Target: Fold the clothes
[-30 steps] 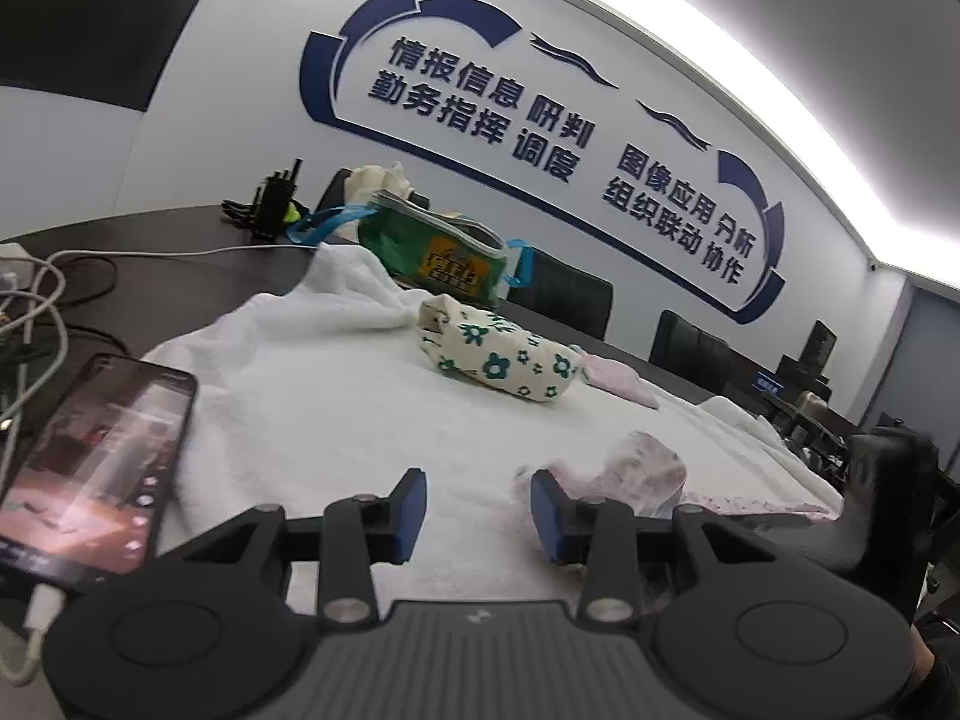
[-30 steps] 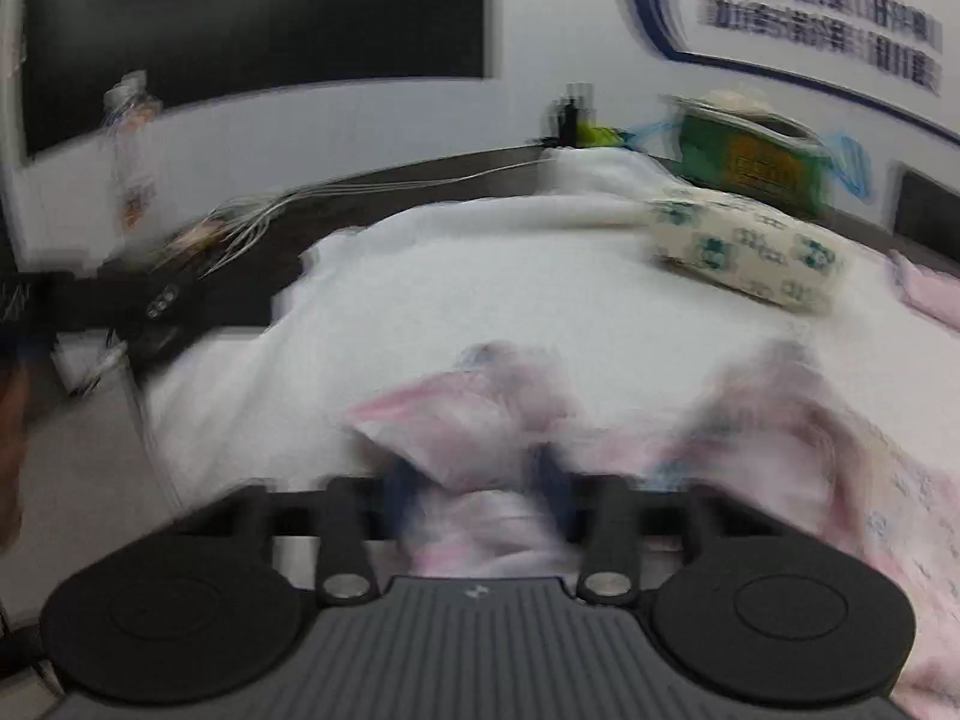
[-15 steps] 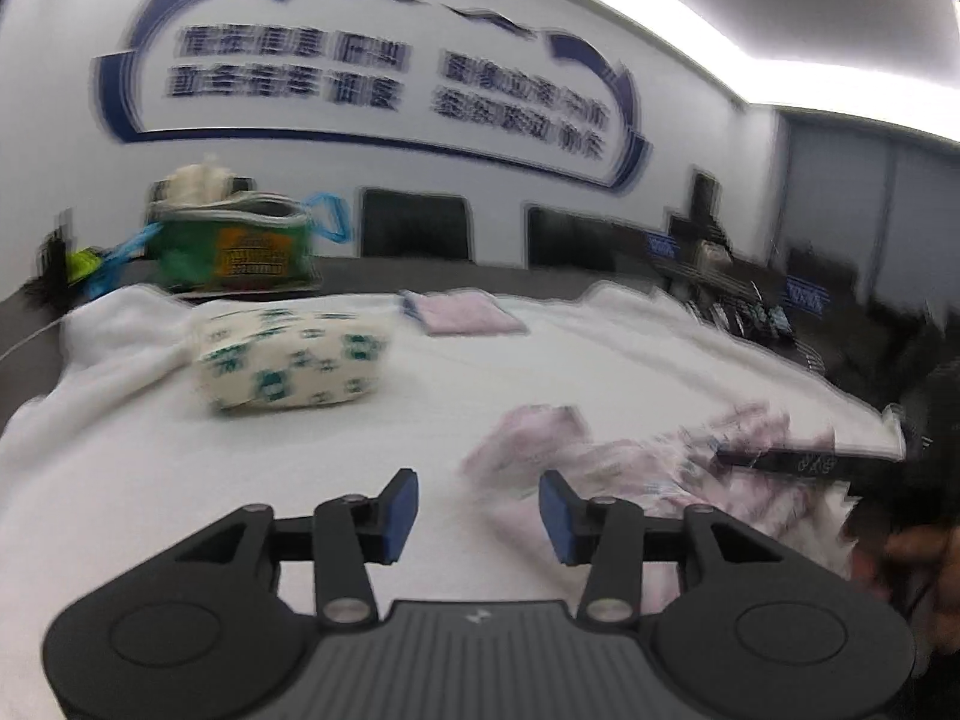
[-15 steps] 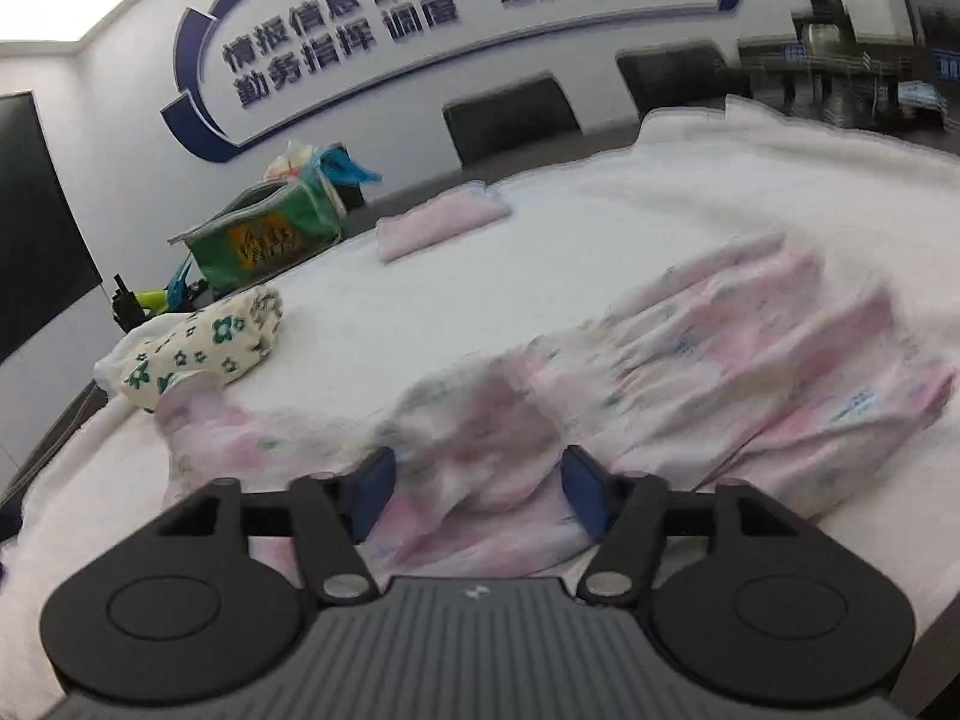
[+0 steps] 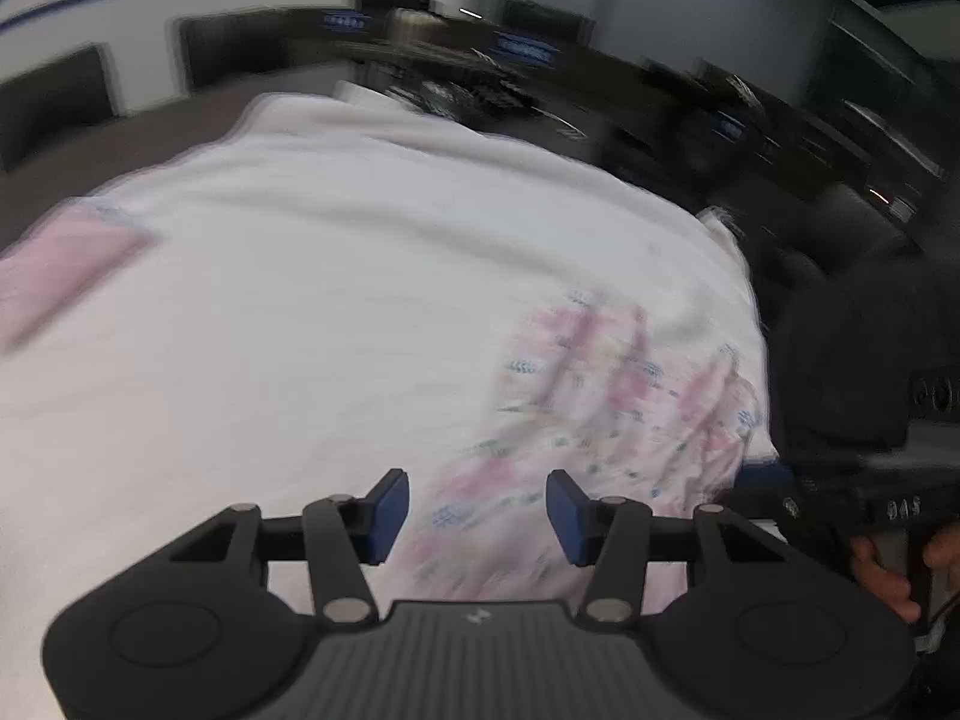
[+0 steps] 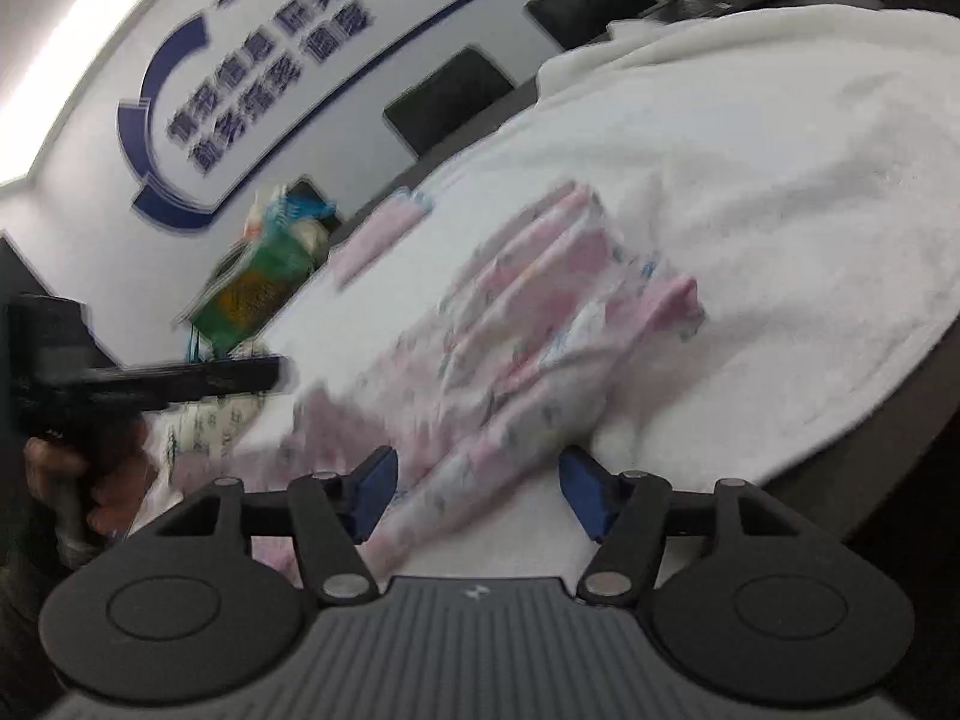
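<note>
A crumpled pink floral garment (image 5: 606,420) lies on the white towel (image 5: 312,276) that covers the table; it also shows in the right wrist view (image 6: 516,348). My left gripper (image 5: 477,510) is open, its blue pads just above the garment's near edge. My right gripper (image 6: 477,495) is open too, with a fold of the garment lying between its pads. Both views are blurred by motion. The other gripper shows at the right edge of the left wrist view (image 5: 852,480) and at the left edge of the right wrist view (image 6: 138,384).
A folded pink cloth (image 5: 54,276) lies at the far left of the towel (image 6: 780,180); it also shows in the right wrist view (image 6: 378,234). A green bag (image 6: 258,282) stands at the back by the wall. Dark chairs (image 6: 450,99) line the far side. The table edge (image 6: 888,420) runs at right.
Both grippers swung fast toward the right end of the table. The right gripper, shut on the garment a second ago, now stands open. The phone and the flowered bundle left the left view.
</note>
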`<state>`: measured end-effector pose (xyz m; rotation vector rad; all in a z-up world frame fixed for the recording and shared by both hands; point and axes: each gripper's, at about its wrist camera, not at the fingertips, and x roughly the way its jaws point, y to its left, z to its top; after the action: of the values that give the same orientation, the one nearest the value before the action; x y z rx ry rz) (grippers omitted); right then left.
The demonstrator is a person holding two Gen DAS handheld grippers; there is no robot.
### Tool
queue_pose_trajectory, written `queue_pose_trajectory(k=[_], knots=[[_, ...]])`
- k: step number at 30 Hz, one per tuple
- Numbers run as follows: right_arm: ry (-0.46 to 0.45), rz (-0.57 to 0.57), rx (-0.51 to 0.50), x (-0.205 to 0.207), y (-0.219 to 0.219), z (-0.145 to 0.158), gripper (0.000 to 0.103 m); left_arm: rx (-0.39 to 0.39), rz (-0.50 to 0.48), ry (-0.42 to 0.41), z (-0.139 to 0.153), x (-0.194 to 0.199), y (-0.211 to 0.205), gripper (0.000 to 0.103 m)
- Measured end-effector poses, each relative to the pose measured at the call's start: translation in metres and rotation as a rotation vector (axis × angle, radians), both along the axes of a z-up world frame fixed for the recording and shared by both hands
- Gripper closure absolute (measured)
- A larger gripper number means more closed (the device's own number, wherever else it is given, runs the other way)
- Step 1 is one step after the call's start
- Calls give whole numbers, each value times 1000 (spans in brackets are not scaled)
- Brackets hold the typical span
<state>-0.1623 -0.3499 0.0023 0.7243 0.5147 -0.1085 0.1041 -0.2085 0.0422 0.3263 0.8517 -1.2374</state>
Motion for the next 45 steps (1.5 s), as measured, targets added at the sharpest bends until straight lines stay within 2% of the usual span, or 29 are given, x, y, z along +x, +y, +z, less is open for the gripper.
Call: queue_pose_trajectory(k=[2, 3, 5, 8, 9, 11, 14, 17, 19, 21, 23, 24, 25, 26, 27, 29, 31, 32, 34, 35, 37, 39, 40, 41, 42, 43, 45], knots=[[-11, -64, -46, 11, 4, -1, 44, 22, -44, 54, -15, 4, -17, 55], [-9, -73, -88, 19, 8, -2, 50, 36, -52, 76, -22, 5, -23, 60], [-13, -50, -185, 38, 18, 2, 84, 17, -19, 58, -27, 4, -24, 88], [-78, 107, -357, 72, 36, 28, 96, -54, 66, 42, -27, 3, -7, 100], [-100, 160, -414, 83, 42, 36, 96, -88, 110, 28, -26, 2, 2, 100], [-144, 265, -527, 106, 54, 53, 96, -174, 258, 17, -20, 5, 28, 101], [-210, 425, -697, 140, 71, 79, 97, -268, 513, -23, -7, 13, 63, 102], [-177, 546, -712, 214, 69, 102, 97, -229, 724, -71, -2, 31, 71, 101], [-81, 549, -709, 252, 64, 93, 96, -169, 836, -107, -10, 48, 61, 100], [29, 534, -706, 286, 60, 78, 90, -132, 868, -53, -21, 64, 55, 91], [139, 518, -701, 319, 55, 62, 65, -197, 810, 19, -19, 68, 69, 79], [194, 509, -699, 336, 53, 55, 65, -238, 782, 54, -17, 69, 78, 75], [189, 500, -695, 331, 49, 56, 64, -315, 757, 82, -9, 64, 96, 66], [144, 491, -691, 310, 44, 63, 54, -372, 735, 93, 0, 57, 115, 57], [99, 481, -687, 290, 39, 70, 47, -412, 708, 82, 12, 46, 135, 54], [10, 462, -679, 249, 28, 84, 27, -426, 652, 2, 25, 16, 168, 42], [-69, 509, -626, 200, 25, 89, 26, -420, 584, -50, 24, -12, 195, 27], [-107, 541, -594, 175, 25, 90, 25, -411, 551, -60, 19, -24, 207, 26], [-162, 611, -543, 126, 28, 87, 23, -394, 546, -2, 1, -34, 229, 26], [-161, 646, -545, 112, 38, 78, 23, -379, 552, 27, -12, -41, 234, 28], [-150, 701, -565, 91, 61, 57, 23, -329, 593, 27, -31, -47, 226, 29], [-135, 723, -587, 89, 82, 39, 24, -286, 577, -9, -35, -46, 208, 37], [-124, 735, -588, 97, 89, 33, 32, -264, 569, -26, -38, -46, 199, 49], [-114, 747, -589, 105, 96, 27, 48, -239, 561, -40, -40, -45, 190, 73], [-104, 759, -590, 113, 103, 21, 58, -203, 558, -31, -42, -41, 182, 83], [-94, 771, -591, 121, 110, 15, 77, -199, 567, -17, -43, -41, 180, 91], [-82, 770, -567, 131, 113, 12, 83, -193, 581, 12, -44, -43, 178, 94]])
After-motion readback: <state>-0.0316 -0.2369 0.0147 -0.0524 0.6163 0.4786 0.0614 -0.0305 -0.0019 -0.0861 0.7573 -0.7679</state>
